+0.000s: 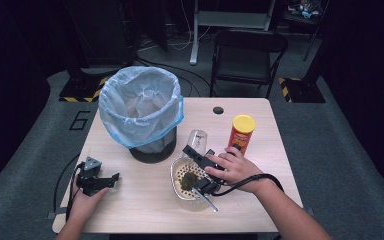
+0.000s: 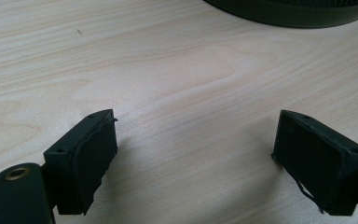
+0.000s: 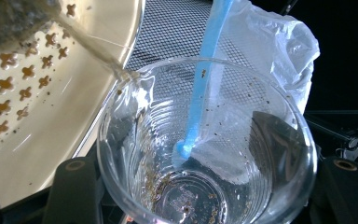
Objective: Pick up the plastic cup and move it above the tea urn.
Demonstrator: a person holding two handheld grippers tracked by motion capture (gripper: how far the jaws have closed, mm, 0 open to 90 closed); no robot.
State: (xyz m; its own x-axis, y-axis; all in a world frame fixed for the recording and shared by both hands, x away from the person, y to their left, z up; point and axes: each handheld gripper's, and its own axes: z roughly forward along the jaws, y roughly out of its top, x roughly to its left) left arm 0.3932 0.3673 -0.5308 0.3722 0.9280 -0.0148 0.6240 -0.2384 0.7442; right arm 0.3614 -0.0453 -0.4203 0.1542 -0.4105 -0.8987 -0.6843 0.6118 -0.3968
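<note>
Right claw (image 3: 200, 196) gripping clear cup (image 3: 205, 154), perhaps touching strainer (image 3: 51, 126), bin (image 1: 142, 112) just beyond

Wooden table (image 1: 145, 197) bears lined bin (image 1: 141, 112), strainer (perforated) (image 1: 177, 172), yellow-lidded can (image 1: 241, 132).

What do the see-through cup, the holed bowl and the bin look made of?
The cup looks like thin clear plastic: ribbed, glossy walls you see straight through. The strainer bowl seems cream-coloured plastic or enamel, smooth and shiny with punched holes; hard to say which. The bin appears to be black metal mesh, lined with a filmy, crinkled plastic bag.
</note>
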